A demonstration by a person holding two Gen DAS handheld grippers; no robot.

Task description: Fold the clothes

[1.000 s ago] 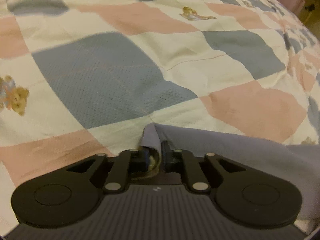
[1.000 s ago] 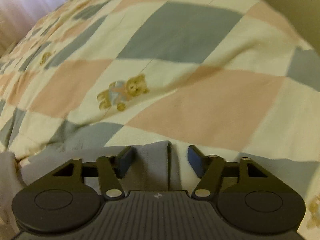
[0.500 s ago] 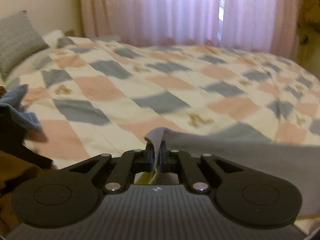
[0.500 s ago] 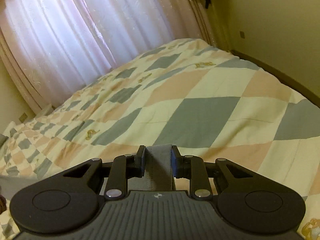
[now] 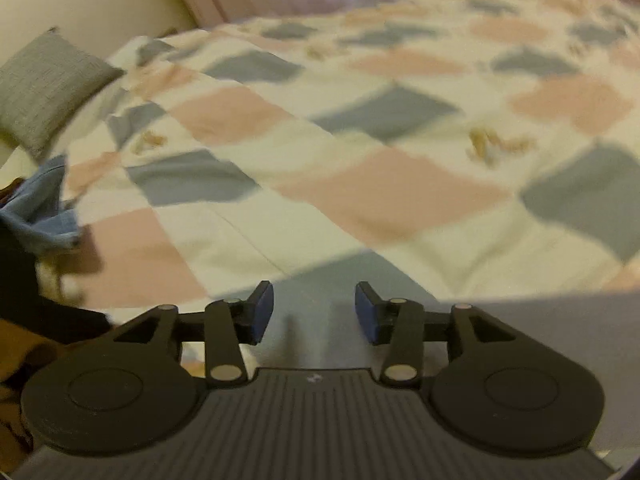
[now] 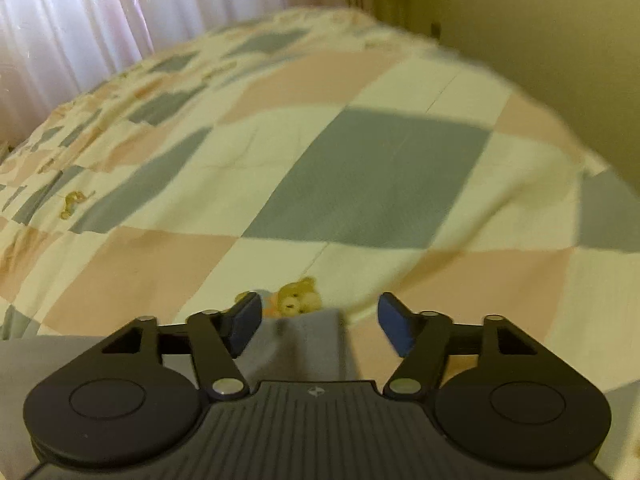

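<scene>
Lying between each just-opened hand-held gripper's (image 5: 315, 312) (image 6: 320, 322) parted jaws: grey garment (image 5: 540, 332).

The grey garment (image 5: 540, 340) runs under the claw body, its spread hidden; bedspread (image 5: 360, 128) blurred.

My left gripper (image 5: 315, 312) tilted downward, jaws just been opening, pads apart, gripping nothing (cloth beneath, between them). My right gripper (image 6: 320, 324) likewise pitched down, jaws just been opening wider, pads clear of cloth.
</scene>
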